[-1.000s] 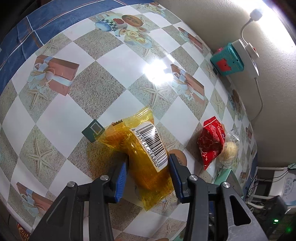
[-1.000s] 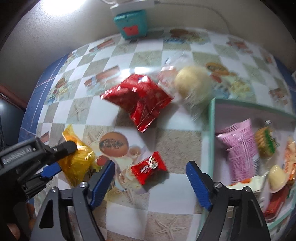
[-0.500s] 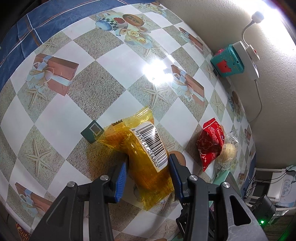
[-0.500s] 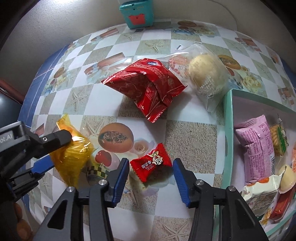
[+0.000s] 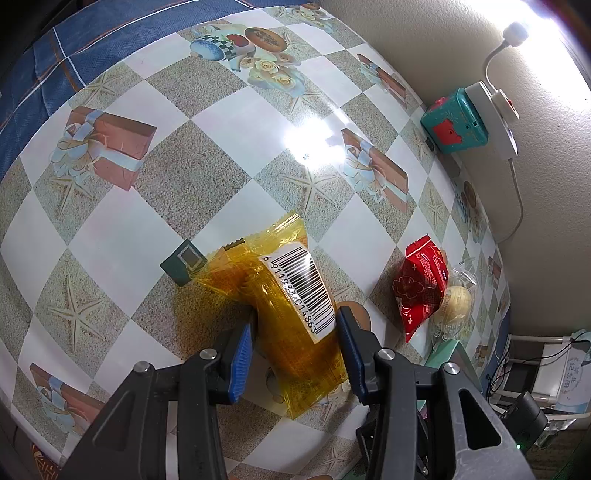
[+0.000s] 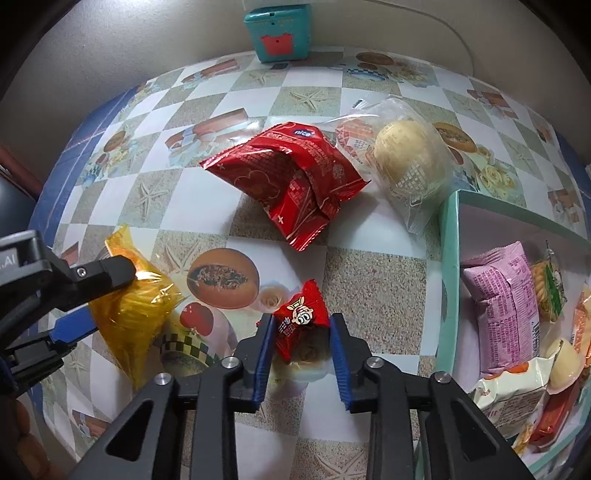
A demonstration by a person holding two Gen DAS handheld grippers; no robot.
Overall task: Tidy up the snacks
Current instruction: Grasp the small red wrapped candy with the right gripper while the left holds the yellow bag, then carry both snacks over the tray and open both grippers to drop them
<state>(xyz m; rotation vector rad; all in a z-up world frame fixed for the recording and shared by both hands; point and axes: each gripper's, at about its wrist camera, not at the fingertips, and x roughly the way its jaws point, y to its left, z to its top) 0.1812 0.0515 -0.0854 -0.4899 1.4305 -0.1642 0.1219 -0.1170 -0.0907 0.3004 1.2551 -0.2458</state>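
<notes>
My left gripper (image 5: 293,345) is shut on a yellow snack packet (image 5: 291,314) with a barcode label, low over the table; the packet also shows in the right wrist view (image 6: 129,306) between the left fingers (image 6: 107,275). My right gripper (image 6: 301,345) is closed around a small red candy packet (image 6: 301,323) on the table, the blue pads at both its sides. A large red snack bag (image 6: 295,184) and a clear-wrapped round bun (image 6: 406,162) lie farther back. A teal box (image 6: 448,266) at the right holds several snacks.
A teal toy box (image 6: 279,29) stands by the wall. A small dark square object (image 5: 183,262) lies by the yellow packet. A white power strip (image 5: 495,110) with a cord is against the wall. A patterned cloth covers the table (image 5: 221,147).
My right gripper moved forward and down over the small red candy packet and its jaws narrowed from wide open to closing on it. The left gripper kept its hold on the yellow packet.
</notes>
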